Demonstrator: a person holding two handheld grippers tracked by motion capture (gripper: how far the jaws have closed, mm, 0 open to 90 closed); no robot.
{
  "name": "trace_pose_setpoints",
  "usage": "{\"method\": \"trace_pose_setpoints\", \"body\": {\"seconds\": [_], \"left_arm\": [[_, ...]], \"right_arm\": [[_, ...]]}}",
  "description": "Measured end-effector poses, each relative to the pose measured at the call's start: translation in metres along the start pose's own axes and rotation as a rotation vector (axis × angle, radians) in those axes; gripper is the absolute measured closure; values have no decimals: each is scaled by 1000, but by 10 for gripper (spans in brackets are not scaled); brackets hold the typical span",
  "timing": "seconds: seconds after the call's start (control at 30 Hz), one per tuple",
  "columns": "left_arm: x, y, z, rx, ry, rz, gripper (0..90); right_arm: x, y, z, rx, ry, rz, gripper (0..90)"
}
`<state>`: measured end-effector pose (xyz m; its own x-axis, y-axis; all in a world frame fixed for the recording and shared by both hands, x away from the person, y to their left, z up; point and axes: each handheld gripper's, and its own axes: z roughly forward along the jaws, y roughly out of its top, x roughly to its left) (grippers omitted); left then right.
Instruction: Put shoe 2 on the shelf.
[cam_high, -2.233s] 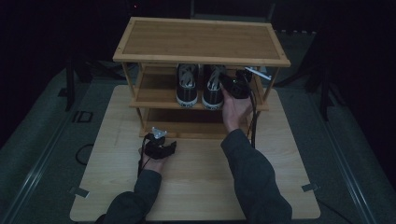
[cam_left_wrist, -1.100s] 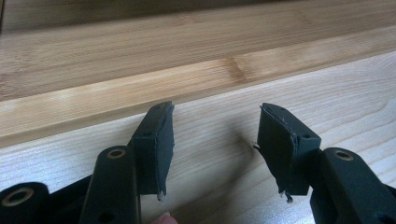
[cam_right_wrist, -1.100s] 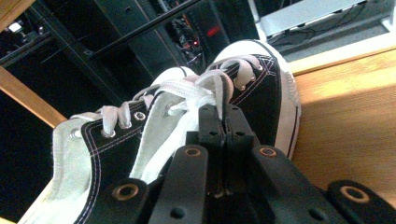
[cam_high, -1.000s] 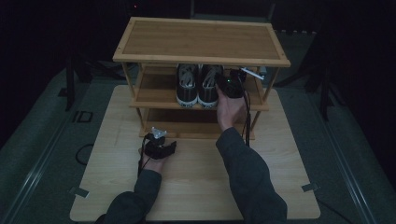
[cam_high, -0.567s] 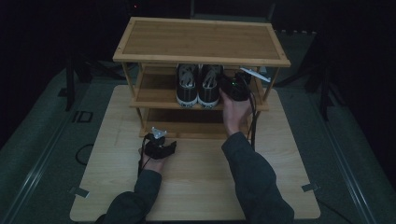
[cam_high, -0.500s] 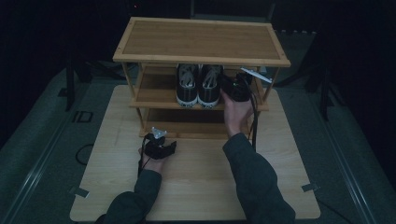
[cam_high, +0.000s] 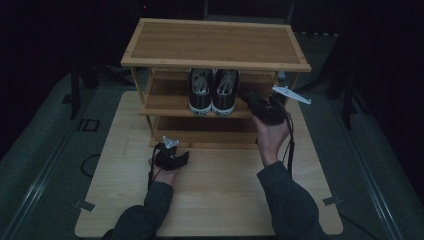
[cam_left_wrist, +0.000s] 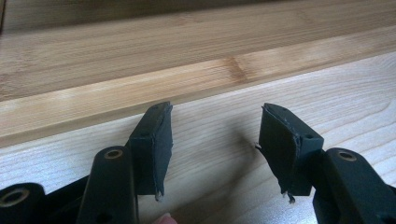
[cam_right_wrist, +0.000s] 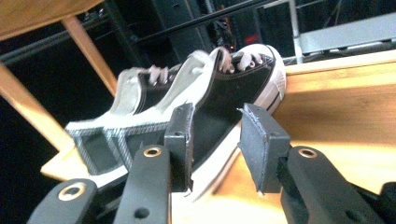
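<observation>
My right tool (cam_right_wrist: 215, 149), jaws just opening, nothing gripped, sits beside the black sneakers (cam_high: 212, 90) on the shelf (cam_high: 165, 102). My left tool (cam_left_wrist: 212, 140), jaws apart, rests on the counter (cam_high: 225, 185).

Item count, referenced to the wooden rack (cam_high: 215, 42): one rack with three tiers stood on one table (cam_high: 225, 195). Two black sneakers (cam_high: 212, 92) sat side by side on the rack's middle tier. Two grippers were present: the left gripper (cam_high: 170, 156) before the rack's base, the right gripper (cam_high: 265, 107) at the middle tier.
</observation>
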<state>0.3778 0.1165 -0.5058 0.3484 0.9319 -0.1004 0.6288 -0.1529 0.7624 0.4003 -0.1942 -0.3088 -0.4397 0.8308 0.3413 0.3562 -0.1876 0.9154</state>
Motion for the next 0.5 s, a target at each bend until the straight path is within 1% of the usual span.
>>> {"method": "trace_pose_setpoints", "body": {"seconds": [0.1, 0.2, 0.23, 0.3, 0.33, 0.4, 0.5], "left_arm": [[0, 0, 0, 0, -2, 0, 451], [0, 0, 0, 0, -1, -3, 445], [0, 0, 0, -2, -3, -6, 443], [1, 0, 0, -1, -4, -9, 441], [1, 0, 0, -2, -4, -10, 440], [1, 0, 0, -1, -3, -8, 440], [1, 0, 0, 1, -5, -9, 439]], "right_arm": [[-1, -7, -11, 27, 13, -40, 635], [-2, -17, -20, 72, 18, -96, 635], [-2, -21, -22, 91, 20, -122, 634], [-3, -31, -25, 124, -3, -182, 639], [-4, -35, -26, 139, -7, -200, 644], [-8, -44, -27, 170, -11, -219, 649], [-15, -56, -28, 214, -24, -224, 651]]}}
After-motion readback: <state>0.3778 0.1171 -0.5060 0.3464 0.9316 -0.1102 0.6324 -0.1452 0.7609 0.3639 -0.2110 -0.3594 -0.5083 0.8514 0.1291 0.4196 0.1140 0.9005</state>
